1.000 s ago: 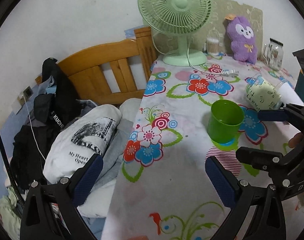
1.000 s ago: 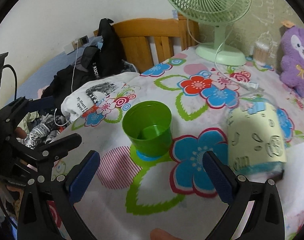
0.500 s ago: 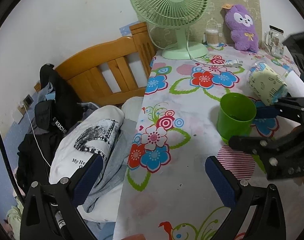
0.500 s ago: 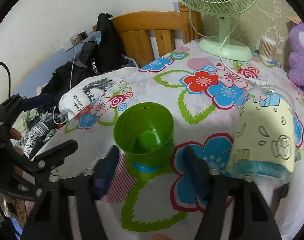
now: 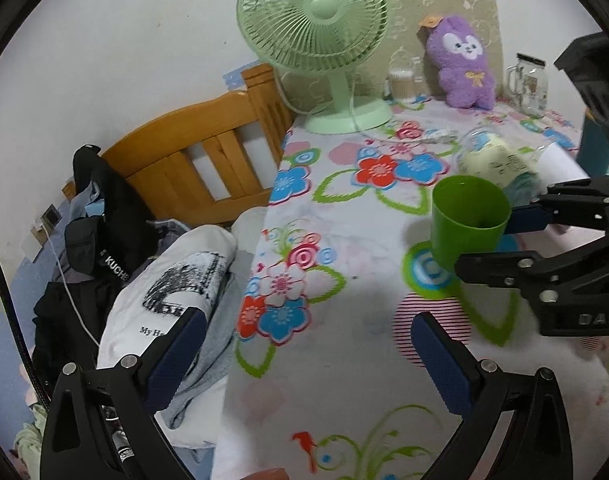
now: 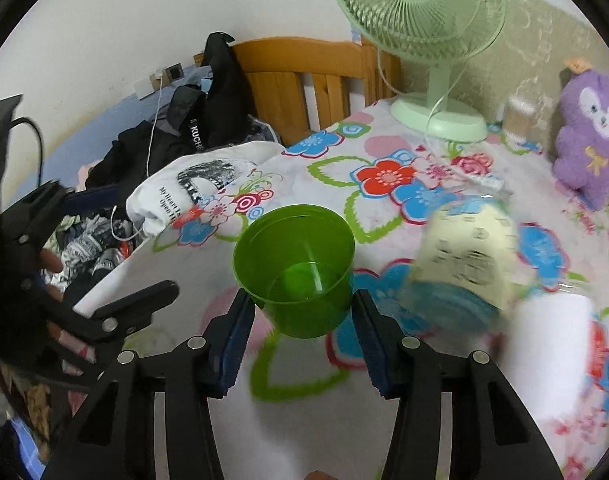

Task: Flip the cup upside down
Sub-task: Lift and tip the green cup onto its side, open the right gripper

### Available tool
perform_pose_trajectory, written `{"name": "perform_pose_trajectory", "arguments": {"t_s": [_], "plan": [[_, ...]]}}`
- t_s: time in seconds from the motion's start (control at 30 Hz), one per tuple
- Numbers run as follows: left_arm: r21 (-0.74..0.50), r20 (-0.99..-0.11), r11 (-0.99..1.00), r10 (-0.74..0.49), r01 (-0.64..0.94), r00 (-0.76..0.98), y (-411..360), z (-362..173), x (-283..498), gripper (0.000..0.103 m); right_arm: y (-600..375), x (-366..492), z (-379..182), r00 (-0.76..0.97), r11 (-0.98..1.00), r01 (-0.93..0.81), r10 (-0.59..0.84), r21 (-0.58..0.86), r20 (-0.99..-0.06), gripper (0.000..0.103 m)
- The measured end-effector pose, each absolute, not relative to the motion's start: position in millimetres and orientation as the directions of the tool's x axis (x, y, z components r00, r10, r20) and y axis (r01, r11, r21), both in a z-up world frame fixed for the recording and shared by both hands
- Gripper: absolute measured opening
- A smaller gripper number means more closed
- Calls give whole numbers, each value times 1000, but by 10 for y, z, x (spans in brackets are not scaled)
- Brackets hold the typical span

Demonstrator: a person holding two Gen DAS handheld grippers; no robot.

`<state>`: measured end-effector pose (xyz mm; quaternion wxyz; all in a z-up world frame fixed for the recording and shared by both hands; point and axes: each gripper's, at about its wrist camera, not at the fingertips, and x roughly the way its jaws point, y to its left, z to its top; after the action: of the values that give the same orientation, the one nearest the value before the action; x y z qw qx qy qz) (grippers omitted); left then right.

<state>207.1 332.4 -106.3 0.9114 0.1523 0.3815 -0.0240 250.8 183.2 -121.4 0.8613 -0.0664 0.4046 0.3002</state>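
Observation:
A green plastic cup [image 6: 294, 270] stands upright, mouth up, on the flowered tablecloth [image 6: 384, 184]. My right gripper [image 6: 302, 320] has closed its blue pads on the cup's two sides near the base. In the left wrist view the cup [image 5: 468, 224] sits at the right with the right gripper's black fingers [image 5: 504, 268] around it. My left gripper [image 5: 304, 352] is open and empty, over the table's left edge, well to the left of the cup.
A pale yellow printed jar [image 6: 464, 256] lies just right of the cup. A green fan [image 5: 324, 40], a purple plush [image 5: 464, 64] and a glass mug [image 5: 530, 84] stand at the back. A wooden bed frame [image 5: 200, 160] with clothes lies left of the table.
My right gripper moved forward and its jaws closed from wide open onto the green cup. The left gripper drifted slightly and stayed open.

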Motion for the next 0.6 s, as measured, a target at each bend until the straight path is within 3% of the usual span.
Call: {"name": "perform_pose_trajectory", "arguments": {"t_s": [0.27, 0.6], "plan": [[208, -701, 950, -21, 233, 712, 2940, -921, 1836, 103, 1415, 2048, -980, 517, 821, -565, 434, 87, -738, 53], [189, -712, 926, -99, 325, 696, 2419, -857, 1551, 103, 807, 1683, -1011, 511, 856, -491, 436, 165, -740, 53]]}}
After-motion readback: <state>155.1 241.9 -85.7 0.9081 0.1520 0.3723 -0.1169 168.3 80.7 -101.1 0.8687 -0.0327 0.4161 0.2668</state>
